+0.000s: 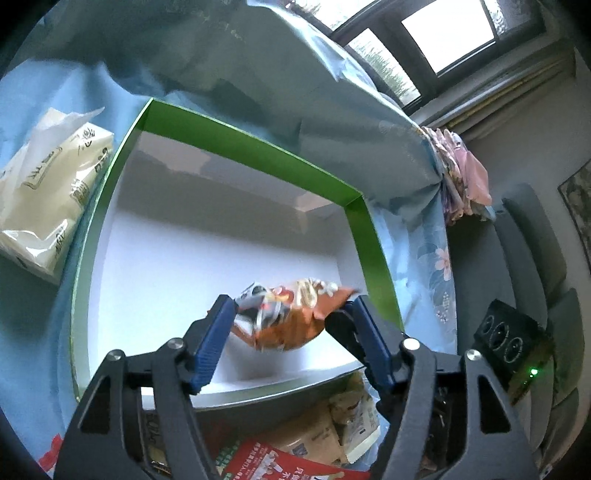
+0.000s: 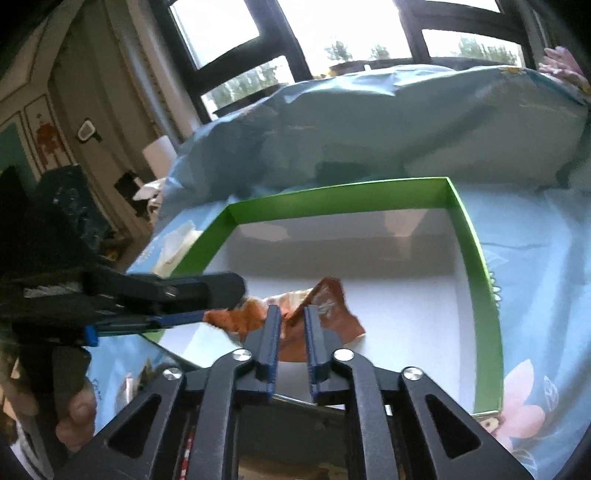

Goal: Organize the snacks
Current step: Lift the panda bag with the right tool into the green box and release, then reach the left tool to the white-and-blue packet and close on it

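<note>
Left gripper point(image 1: 291, 306) of mine grasping orange snack bag point(image 1: 295, 317) over green box point(image 1: 255, 155), right gripper point(image 2: 291, 314) clenched on same bag's far edge.

— I'm getting daylight from the windows point(image 2: 332, 33) along the top of frame, blown out white. Fisheye bends the edges, corners black.

— On mine the snack bag point(image 1: 291, 314) smears with blur; soft shadow inside the box point(image 1: 258, 155).

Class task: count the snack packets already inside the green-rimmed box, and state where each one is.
1: an orange snack packet, over the white floor of the box near its front, with the left gripper around it and the right gripper at it. None seem hidden.
</note>
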`<state>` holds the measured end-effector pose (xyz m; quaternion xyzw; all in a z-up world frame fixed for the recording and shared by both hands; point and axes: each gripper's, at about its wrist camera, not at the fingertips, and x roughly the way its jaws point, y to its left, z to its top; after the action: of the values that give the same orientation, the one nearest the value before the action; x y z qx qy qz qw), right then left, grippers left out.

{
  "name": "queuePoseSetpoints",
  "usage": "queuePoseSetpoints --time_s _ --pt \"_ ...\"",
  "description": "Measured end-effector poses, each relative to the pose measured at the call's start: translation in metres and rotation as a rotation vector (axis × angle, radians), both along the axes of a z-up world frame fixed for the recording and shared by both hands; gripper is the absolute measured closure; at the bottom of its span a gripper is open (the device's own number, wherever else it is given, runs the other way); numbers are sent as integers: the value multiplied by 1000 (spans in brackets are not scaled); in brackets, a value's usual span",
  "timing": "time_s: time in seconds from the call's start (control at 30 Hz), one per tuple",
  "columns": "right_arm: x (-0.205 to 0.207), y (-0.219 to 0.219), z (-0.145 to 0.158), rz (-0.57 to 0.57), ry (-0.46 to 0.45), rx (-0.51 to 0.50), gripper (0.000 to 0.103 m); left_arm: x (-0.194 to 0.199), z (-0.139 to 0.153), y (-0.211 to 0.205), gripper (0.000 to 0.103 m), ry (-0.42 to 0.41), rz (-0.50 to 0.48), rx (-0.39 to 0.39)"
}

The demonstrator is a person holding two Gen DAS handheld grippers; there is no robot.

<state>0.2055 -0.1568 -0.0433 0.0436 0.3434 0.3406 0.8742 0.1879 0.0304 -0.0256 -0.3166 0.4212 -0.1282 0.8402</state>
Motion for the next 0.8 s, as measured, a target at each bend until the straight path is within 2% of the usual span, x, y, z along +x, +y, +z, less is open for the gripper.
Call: queuePoseSetpoints --time_s 0.03,0.1,0.17,0.27,0.33,0.5,0.8 --pt "-1 -2 1 -5 -3 5 78 -1 2 1 35 -4 3 3" --pt "-2 -6 5 -27 -8 15 59 -4 6 2 28 -14 9 14" --pt "-2 -12 9 -53 -15 26 49 -6 12 4 25 -29 13 27" --pt "-5 -25 18 -72 -24 61 49 -11 20 5 20 -47 24 61" --pt "-9 -35 25 -91 -33 85 48 -14 25 6 20 -52 28 85" --pt "-22 -52 38 -107 -41 144 38 -25 35 6 19 -59 39 130" --pt "-47 -61 46 -84 -34 180 38 -50 47 9 19 -58 41 164"
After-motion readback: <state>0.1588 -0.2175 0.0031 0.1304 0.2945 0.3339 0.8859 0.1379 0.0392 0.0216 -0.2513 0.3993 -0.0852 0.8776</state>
